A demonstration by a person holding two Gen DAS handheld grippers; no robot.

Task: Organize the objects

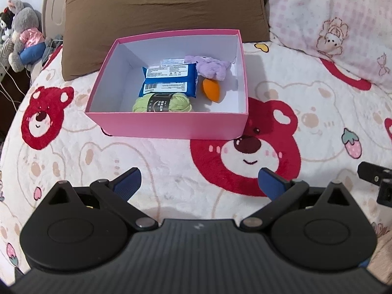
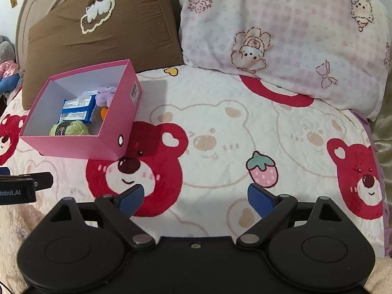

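A pink box (image 1: 169,125) with a white inside sits on the bed, also in the right wrist view (image 2: 73,147) at the left. In it lie a blue packet (image 1: 169,79), a green yarn ball (image 1: 161,103), an orange toy (image 1: 211,90) and a purple plush (image 1: 210,66). My left gripper (image 1: 198,183) is open and empty, well in front of the box. My right gripper (image 2: 194,197) is open and empty over the bedspread, to the right of the box.
The bear-print bedspread (image 2: 220,127) covers the bed. A brown pillow (image 1: 159,7) stands behind the box and a pink checked pillow (image 2: 281,36) at the back right. Plush toys (image 1: 22,34) sit at the far left. The right gripper's edge (image 1: 377,178) shows at right.
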